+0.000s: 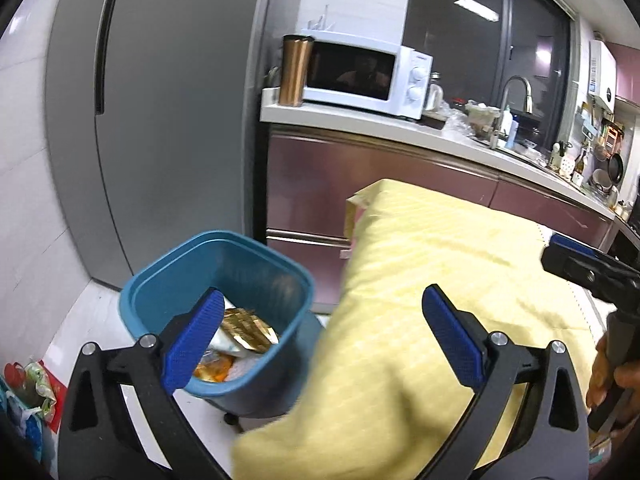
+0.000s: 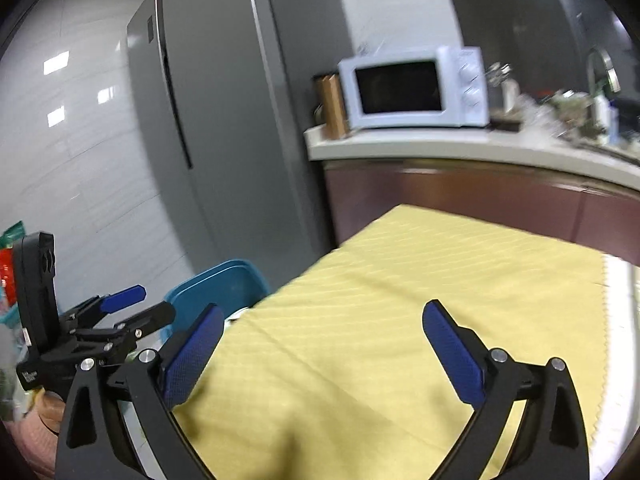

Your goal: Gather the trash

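A blue trash bin [image 1: 280, 276] stands on the floor beside a table covered with a yellow cloth [image 1: 440, 248]. Inside the bin lie a gold wrapper [image 1: 248, 330] and other crumpled packets. My left gripper [image 1: 324, 300] hangs open and empty above the bin and the table's corner. One finger of my right gripper [image 1: 588, 268] shows at the right edge, over the cloth. In the right wrist view my right gripper [image 2: 325, 312] is open and empty above the yellow cloth [image 2: 400, 280], with the bin [image 2: 224, 284] at its left and the left gripper [image 2: 152, 304] open over that bin.
A grey fridge [image 1: 160, 120] stands behind the bin. On the counter [image 1: 360, 120] are a white microwave [image 1: 360, 76], a copper tumbler [image 1: 294, 70] and clutter by the faucet [image 1: 516, 92]. Colourful bags [image 1: 28, 380] lie on the floor at left. A person's hand [image 1: 612, 376] holds the right gripper's handle.
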A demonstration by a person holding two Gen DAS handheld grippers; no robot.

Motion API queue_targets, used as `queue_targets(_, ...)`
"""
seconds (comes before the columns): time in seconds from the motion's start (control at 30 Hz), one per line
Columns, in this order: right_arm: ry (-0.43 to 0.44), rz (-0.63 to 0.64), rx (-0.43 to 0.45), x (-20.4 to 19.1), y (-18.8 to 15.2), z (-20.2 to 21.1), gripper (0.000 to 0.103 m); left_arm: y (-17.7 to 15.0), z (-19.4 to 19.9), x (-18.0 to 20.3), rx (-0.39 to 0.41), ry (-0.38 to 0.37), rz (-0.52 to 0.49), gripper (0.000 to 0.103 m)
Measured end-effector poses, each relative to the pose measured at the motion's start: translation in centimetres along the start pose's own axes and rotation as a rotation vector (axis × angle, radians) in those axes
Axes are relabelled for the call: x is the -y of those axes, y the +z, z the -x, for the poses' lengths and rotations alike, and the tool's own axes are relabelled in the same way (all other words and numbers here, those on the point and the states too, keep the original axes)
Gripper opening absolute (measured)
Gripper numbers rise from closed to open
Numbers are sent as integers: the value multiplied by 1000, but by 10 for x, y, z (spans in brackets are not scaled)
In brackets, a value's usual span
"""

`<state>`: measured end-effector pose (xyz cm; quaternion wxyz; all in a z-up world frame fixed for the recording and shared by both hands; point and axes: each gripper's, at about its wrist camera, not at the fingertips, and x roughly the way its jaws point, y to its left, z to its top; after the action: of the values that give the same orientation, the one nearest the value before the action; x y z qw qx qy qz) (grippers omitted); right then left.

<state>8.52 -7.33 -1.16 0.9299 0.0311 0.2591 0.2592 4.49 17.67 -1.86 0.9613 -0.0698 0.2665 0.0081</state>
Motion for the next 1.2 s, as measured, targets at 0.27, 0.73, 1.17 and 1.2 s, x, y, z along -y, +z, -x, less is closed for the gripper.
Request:
queue_targets(0.27,-188,-33,107,29,-25,52,96,-9,9,64,49,-35,-71,97)
queue_targets(0.73,-320,-73,185,49,-51,90,96,-14,36,109,160,-37,-116,97)
queue_targets(1.17,-343,-75,216,54,-54,104,96,-16,48,121,205,-25,-151,97)
queue_targets(1.2,-344,-76,217,54,-54,104,96,-17,49,122,210,-27,-153,97)
